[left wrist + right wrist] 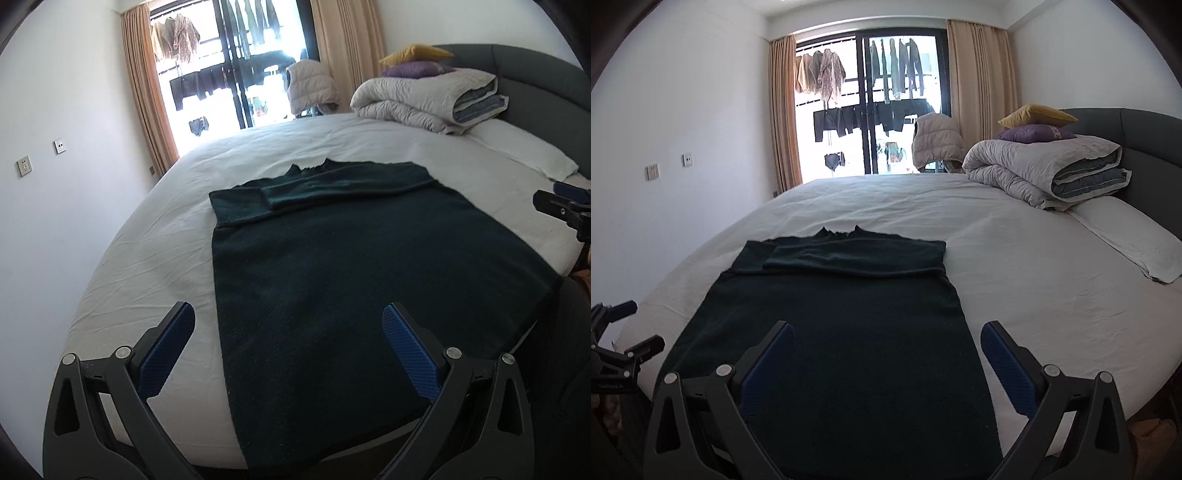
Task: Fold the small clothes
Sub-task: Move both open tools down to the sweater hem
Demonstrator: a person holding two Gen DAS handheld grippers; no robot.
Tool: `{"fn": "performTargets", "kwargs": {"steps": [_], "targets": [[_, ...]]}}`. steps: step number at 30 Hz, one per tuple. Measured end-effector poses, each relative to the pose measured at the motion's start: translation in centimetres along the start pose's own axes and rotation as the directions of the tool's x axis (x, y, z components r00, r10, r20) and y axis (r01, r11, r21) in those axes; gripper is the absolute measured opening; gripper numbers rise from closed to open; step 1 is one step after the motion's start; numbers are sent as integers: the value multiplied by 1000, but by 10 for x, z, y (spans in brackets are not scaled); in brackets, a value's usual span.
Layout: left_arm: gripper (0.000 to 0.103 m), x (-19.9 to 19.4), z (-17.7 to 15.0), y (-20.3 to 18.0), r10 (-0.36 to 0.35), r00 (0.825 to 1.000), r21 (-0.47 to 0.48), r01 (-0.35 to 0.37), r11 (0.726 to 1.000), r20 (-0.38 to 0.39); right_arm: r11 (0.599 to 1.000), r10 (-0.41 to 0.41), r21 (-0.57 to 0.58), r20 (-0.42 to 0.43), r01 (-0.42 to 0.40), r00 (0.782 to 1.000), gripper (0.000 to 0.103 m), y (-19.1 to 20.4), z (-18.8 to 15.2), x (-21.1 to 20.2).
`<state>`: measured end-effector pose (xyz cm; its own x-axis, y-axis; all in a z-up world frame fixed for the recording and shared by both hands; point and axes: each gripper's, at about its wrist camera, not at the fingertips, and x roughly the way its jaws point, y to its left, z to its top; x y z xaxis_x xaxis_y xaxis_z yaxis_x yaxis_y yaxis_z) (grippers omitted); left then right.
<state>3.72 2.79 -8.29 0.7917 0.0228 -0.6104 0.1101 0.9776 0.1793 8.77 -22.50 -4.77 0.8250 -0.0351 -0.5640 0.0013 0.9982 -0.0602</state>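
The dark green sweater (pixel 351 280) is laid flat on the white bed (pixel 155 251), sleeves folded across. The left gripper (pixel 288 321) and right gripper (pixel 886 339) are released, nothing grasped.

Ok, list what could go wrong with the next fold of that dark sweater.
1. The sweater's near hem hangs over the edge of the bed; a pull there could drag it off.
2. The sleeves lie loosely folded across the chest; lifting the hem too fast may spill them.
3. Both the left claw and the right claw are open and empty, so uneven pinches could skew the fold.
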Motion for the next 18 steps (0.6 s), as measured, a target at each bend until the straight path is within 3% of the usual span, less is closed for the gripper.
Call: {"fn": "performTargets", "kwargs": {"steps": [11,18], "targets": [[103,31,-14,7,13,993,23,-10,1000,-118,998,60,45,-212,-51,975,102,15,-39,25],[103,38,-20,12,24,990,45,-17,999,-141,996,79,58,-270,-66,960,91,17,-48,33]]}}
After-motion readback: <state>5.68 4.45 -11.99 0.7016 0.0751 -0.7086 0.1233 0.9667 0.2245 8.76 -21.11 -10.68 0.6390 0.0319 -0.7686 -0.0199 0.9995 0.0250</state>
